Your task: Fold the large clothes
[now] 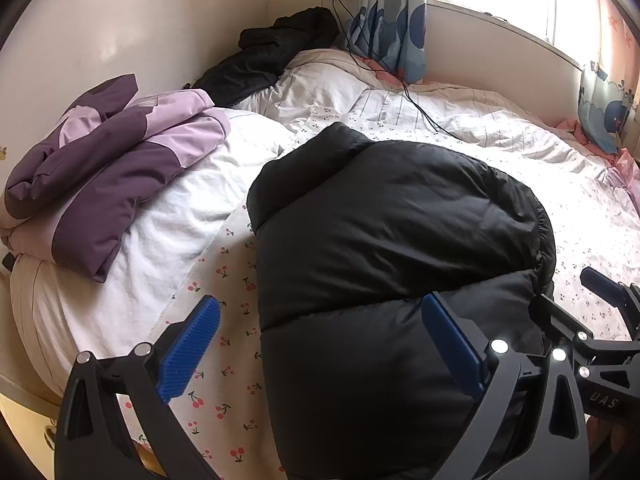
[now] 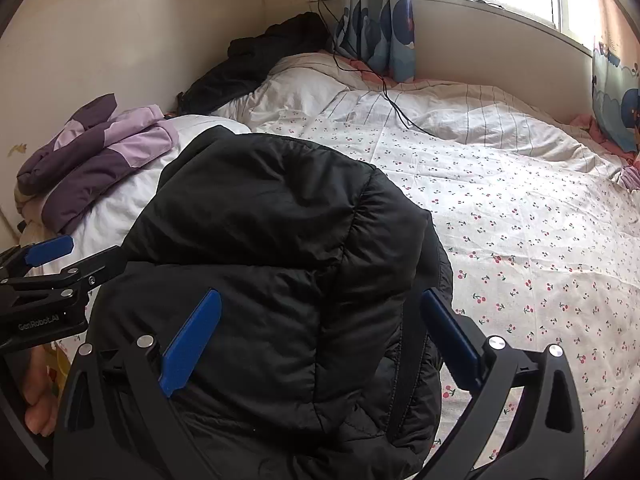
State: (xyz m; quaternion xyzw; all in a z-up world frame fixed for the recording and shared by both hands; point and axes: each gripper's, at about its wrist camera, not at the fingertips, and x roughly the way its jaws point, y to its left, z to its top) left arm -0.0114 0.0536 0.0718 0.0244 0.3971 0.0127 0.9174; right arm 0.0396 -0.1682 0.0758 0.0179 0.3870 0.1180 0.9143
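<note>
A black puffer jacket (image 1: 400, 240) lies folded into a bundle on the cherry-print bed (image 2: 520, 248), both grippers above its near end. The left gripper (image 1: 320, 356) and right gripper (image 2: 316, 344) have fingers spread wide, gripping nothing (no containers in sight). The slippery, springy padding could puff open and undo the fold if left unpressed.

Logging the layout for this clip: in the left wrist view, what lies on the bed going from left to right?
Purple jacket → black puffer jacket in the middle → right gripper at the right edge.
</note>
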